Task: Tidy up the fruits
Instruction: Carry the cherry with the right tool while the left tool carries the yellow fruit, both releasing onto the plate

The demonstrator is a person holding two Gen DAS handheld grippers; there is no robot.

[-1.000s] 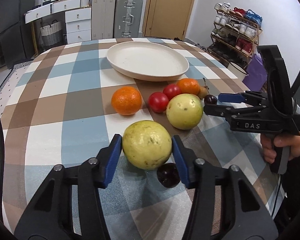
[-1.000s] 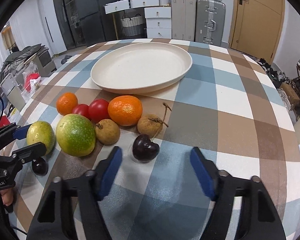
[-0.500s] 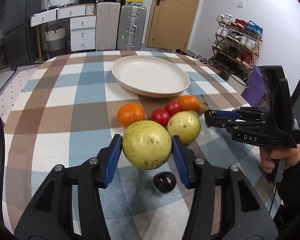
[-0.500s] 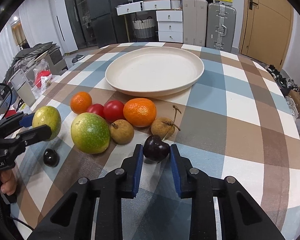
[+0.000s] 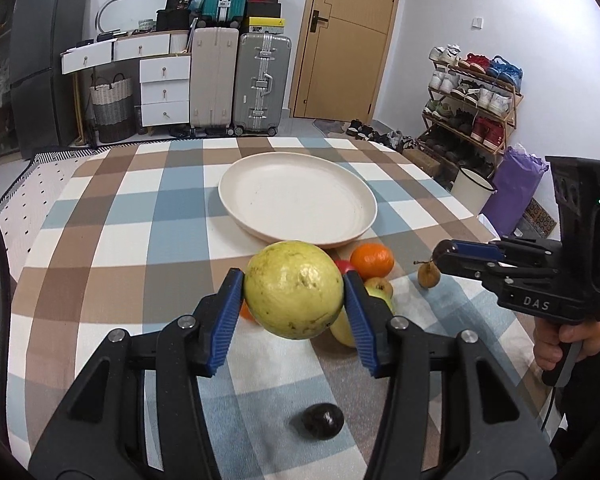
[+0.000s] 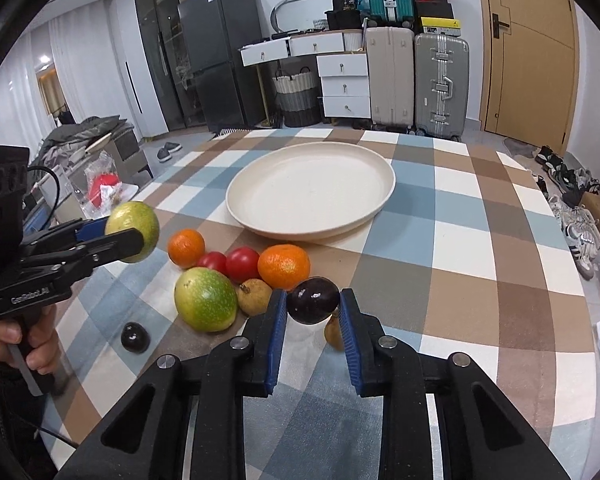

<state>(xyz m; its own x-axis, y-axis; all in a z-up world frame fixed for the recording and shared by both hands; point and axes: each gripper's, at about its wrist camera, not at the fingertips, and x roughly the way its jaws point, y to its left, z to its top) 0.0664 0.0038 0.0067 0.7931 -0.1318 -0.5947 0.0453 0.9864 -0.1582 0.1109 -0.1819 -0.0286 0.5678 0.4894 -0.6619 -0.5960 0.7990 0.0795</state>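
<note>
My left gripper [image 5: 294,292] is shut on a yellow-green guava [image 5: 294,289] and holds it above the checked tablecloth. The same guava [image 6: 133,231] shows at the left of the right wrist view. My right gripper [image 6: 313,302] is shut on a dark cherry [image 6: 314,300], lifted off the cloth. An empty cream plate [image 6: 312,188] sits beyond the fruit. On the cloth lie a second guava [image 6: 205,299], two oranges [image 6: 284,266] [image 6: 186,247], two tomatoes [image 6: 242,264], brown longans [image 6: 254,297] and another dark cherry [image 6: 134,337].
The right gripper [image 5: 446,256] with a person's hand [image 5: 556,340] fills the right of the left wrist view. Suitcases [image 5: 260,84], drawers [image 5: 164,92] and a shoe rack [image 5: 472,96] stand beyond the table's far edge.
My right gripper closed on the dark cherry and lifted it. My left gripper raised the guava off the cloth, leaving the other cherry below it.
</note>
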